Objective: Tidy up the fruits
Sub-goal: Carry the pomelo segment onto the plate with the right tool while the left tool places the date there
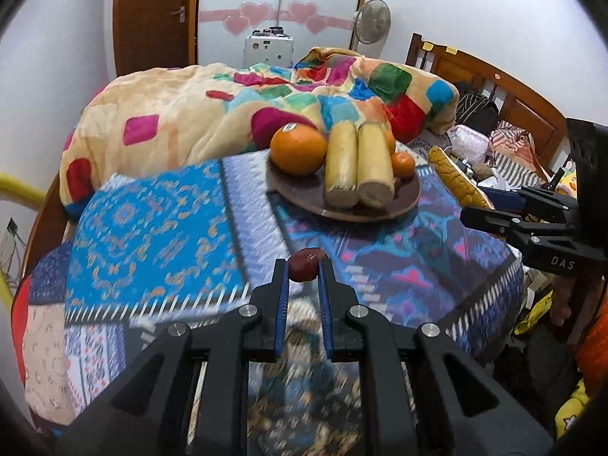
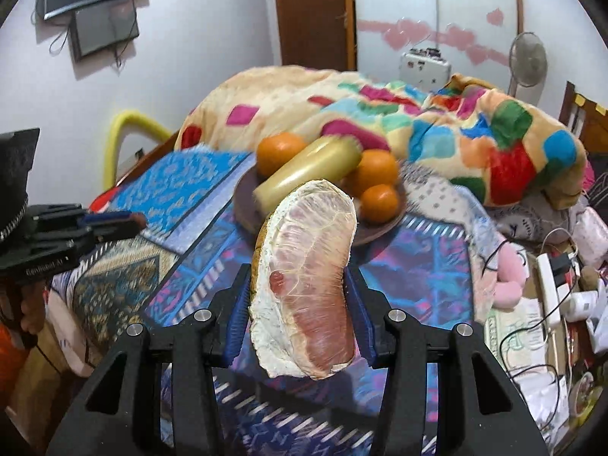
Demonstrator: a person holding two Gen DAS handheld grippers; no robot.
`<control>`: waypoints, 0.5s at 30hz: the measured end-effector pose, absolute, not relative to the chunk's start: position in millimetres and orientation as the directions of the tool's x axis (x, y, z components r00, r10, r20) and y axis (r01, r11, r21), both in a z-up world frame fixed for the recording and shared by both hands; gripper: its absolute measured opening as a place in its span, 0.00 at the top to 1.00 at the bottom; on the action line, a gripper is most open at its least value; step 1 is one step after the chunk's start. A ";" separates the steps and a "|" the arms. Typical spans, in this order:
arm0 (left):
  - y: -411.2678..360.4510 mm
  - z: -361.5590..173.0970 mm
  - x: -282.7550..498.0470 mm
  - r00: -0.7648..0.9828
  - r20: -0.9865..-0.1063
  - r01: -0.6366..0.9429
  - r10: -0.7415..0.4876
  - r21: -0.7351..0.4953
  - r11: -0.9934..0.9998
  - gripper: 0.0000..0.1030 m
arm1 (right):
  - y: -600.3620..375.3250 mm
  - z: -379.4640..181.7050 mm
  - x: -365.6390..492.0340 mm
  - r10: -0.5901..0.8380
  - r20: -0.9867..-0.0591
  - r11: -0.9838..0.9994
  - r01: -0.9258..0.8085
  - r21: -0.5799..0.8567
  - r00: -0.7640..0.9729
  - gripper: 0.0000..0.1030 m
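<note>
Holding left: the left gripper (image 1: 304, 266) has its jaws closed tight on a small dark red fruit (image 1: 307, 264), pinched at the very tips between the blue pads and lifted clear of the cloth.
Holding right: the right gripper (image 2: 300, 292) has its jaws part-way apart and pressed on both sides of a pomelo wedge (image 2: 306, 277), pink flesh under a clear wrap with white pith along the edges; the wedge stands up between the fingers.
Plate: a brown round plate (image 1: 380, 211) sits on the patterned blue cloth (image 1: 159, 220), beyond both grippers.
On the plate: a large orange (image 1: 298, 150) at the left in the left wrist view, two pale yellow cylinders (image 1: 357, 169) lying side by side and touching, and a small orange (image 1: 403, 164) to their right. The right wrist view shows one more orange (image 2: 376, 171) behind the small one.
Behind the plate: a rumpled blanket (image 1: 228, 102) with coloured squares, just beside the plate's far rim.
Other gripper seen: the right gripper enters the left wrist view from the right edge, near the plate's level; what it carries is hidden there.
Room: a wooden headboard (image 1: 505, 91), a standing fan (image 1: 372, 21), a brown door (image 1: 152, 11).
</note>
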State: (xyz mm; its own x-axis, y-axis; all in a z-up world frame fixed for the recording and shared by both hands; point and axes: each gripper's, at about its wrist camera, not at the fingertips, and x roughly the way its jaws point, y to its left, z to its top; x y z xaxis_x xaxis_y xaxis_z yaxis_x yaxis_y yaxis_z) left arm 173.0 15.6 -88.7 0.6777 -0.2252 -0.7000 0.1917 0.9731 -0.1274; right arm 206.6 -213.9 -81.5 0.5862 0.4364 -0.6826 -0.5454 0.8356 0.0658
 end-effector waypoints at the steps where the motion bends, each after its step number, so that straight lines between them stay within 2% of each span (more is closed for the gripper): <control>1: 13.3 -87.2 178.5 0.679 -0.698 0.193 -0.227 -0.129 0.973 0.86 | -214.9 -79.9 210.9 0.439 -0.674 0.838 -0.541 0.069 0.594 0.57; 9: -6.4 -77.4 230.7 0.691 -0.688 0.213 -0.222 -0.099 0.972 0.86 | -215.0 -74.7 246.6 0.429 -0.622 0.862 -0.504 0.064 0.655 0.57; 15: -7.7 -90.8 270.2 0.662 -0.718 0.201 -0.213 -0.104 0.974 0.86 | -210.7 -80.6 272.6 0.417 -0.618 0.871 -0.488 0.061 0.666 0.57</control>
State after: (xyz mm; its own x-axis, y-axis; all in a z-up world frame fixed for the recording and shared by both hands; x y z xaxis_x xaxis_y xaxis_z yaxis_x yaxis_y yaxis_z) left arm 270.2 -7.7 -90.8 0.6624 -0.2133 -0.7182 0.2013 0.9740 -0.1036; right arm 272.6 -210.7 -80.6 0.6662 0.4172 -0.6182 -0.4883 0.8705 0.0613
